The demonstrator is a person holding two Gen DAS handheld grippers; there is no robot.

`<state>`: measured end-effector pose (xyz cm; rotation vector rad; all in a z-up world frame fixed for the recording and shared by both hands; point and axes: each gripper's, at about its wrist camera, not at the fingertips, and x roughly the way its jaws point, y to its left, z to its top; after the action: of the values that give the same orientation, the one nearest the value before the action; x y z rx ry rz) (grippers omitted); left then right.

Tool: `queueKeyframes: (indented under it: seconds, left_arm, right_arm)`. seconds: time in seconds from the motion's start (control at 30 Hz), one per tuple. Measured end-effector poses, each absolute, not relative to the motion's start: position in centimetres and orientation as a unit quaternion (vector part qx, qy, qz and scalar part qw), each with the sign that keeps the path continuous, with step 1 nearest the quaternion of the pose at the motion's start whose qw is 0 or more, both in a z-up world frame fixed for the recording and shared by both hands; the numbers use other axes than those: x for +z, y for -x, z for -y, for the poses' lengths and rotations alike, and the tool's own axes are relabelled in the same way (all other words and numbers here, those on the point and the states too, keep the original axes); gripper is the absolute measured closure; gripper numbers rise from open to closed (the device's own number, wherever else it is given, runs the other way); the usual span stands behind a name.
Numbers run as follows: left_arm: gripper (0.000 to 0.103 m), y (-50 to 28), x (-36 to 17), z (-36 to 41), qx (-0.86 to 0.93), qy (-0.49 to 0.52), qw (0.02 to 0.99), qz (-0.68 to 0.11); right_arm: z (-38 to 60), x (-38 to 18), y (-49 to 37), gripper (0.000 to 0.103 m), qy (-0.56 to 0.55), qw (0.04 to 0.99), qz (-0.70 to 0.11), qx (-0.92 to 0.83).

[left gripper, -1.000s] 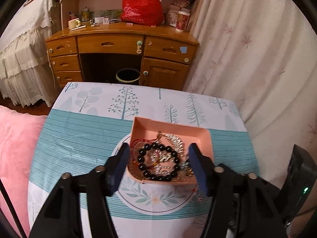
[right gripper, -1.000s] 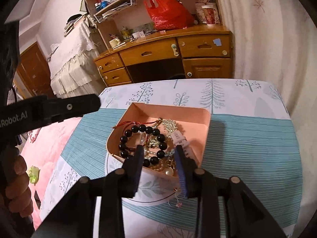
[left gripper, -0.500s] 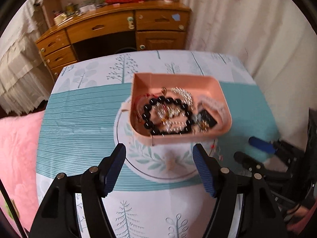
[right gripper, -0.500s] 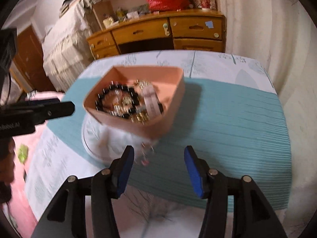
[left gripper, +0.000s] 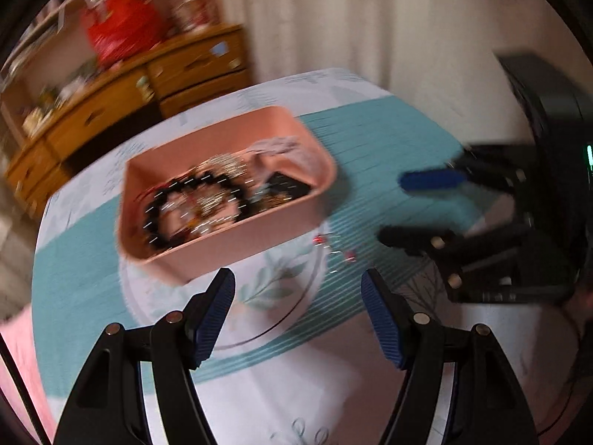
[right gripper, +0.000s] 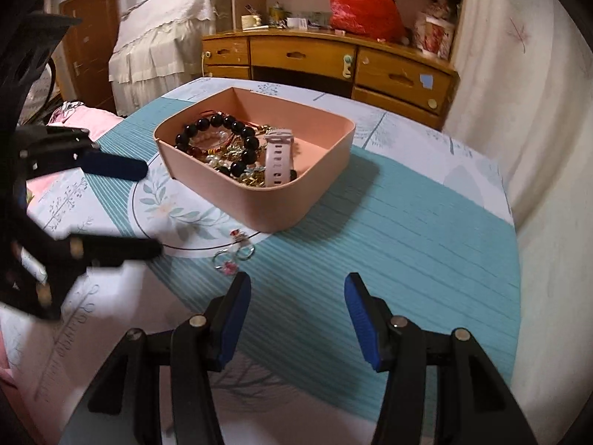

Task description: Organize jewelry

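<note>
The right gripper (right gripper: 294, 293) stands with its jaws spread wide and nothing between them, hovering low over the teal stripe near the table's front edge. The left gripper (left gripper: 298, 289) is likewise spread and empty, above the white medallion printed on the cloth (right gripper: 407, 230).

Just ahead and left of the right fingers (right gripper: 233, 319) lies the loose trinket (right gripper: 233, 256), a small tangle of rings and red beads on the cloth at the medallion's rim, apart from the tray. In the left view the same trinket (left gripper: 335, 246) lies ahead and a little right of the left fingers (left gripper: 215, 311). It is too small and tangled to give a clear long axis; it seems to stretch roughly from the tray's near corner toward the right gripper. The right gripper looks the nearer of the two, and would probably need to shift left and forward to straddle it.

Beyond sits the pink tray (right gripper: 296, 200), near the table's middle, one rounded corner pointing at the right gripper. Inside it are a black bead bracelet (right gripper: 218, 137), a pink watch (right gripper: 280, 159) whose strap runs along the line from the near corner to the far side, and mixed gold pieces (right gripper: 252, 178). The left view is motion-blurred, so finer detail there cannot be told.

A wooden desk (right gripper: 333, 59) stands behind the table.
</note>
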<state>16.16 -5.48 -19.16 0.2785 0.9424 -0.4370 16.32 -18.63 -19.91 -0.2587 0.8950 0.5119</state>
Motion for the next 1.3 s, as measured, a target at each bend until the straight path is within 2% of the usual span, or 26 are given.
queueKeyframes:
  seconds: [0.1, 0.17, 0.33, 0.5, 0.53, 0.57, 0.7, 0.77, 1.0, 1.13, 1.2, 1.3]
  left_arm:
    - [0.035, -16.3, -20.2, 6.9, -0.227, -0.131, 0.854, -0.449]
    - [0.047, -16.4, -20.7, 7.5, -0.232, -0.126, 0.852, -0.452]
    - [0.049, -17.3, -21.8, 8.3, -0.222, -0.112, 0.854, -0.457]
    - [0.065, -17.9, -22.4, 8.5, -0.222, -0.105, 0.855, -0.457]
    - [0.078, -17.9, -22.4, 8.6, -0.226, -0.107, 0.856, -0.453]
    - [0.084, -18.0, -22.4, 8.5, -0.227, -0.108, 0.856, -0.452]
    - [0.085, -17.9, -22.4, 8.2, -0.227, -0.107, 0.856, -0.452]
    - [0.097, -17.6, -22.2, 7.9, -0.223, -0.104, 0.859, -0.449]
    - [0.098, -16.4, -21.8, 5.8, -0.191, -0.088, 0.860, -0.464]
    - [0.098, -16.1, -21.6, 4.4, -0.171, -0.067, 0.860, -0.476]
    - [0.099, -15.9, -21.5, 3.6, -0.158, -0.054, 0.860, -0.482]
    - [0.099, -15.8, -21.1, 2.5, -0.136, -0.033, 0.863, -0.486]
  right_arm:
    - [19.3, -19.9, -16.7, 0.050, 0.113, 0.866, -0.418, 0.250]
    - [19.5, -20.0, -16.9, 0.050, 0.108, 0.865, -0.417, 0.255]
    - [20.0, -20.1, -17.2, 0.050, 0.092, 0.862, -0.421, 0.268]
    - [20.3, -20.3, -17.7, 0.050, 0.084, 0.862, -0.422, 0.268]
    - [20.4, -20.3, -17.9, 0.050, 0.080, 0.862, -0.424, 0.268]
    - [20.4, -20.2, -18.0, 0.050, 0.076, 0.862, -0.424, 0.267]
    - [20.2, -20.1, -18.4, 0.050, 0.059, 0.861, -0.423, 0.275]
    - [19.8, -20.2, -18.5, 0.050, 0.057, 0.859, -0.424, 0.280]
    - [17.2, -21.3, -18.0, 0.050, 0.087, 0.843, -0.432, 0.310]
    - [15.9, -21.4, -17.8, 0.061, 0.103, 0.839, -0.429, 0.317]
    - [15.6, -21.5, -17.9, 0.074, 0.110, 0.839, -0.428, 0.317]
    - [15.3, -21.5, -18.0, 0.086, 0.122, 0.844, -0.423, 0.307]
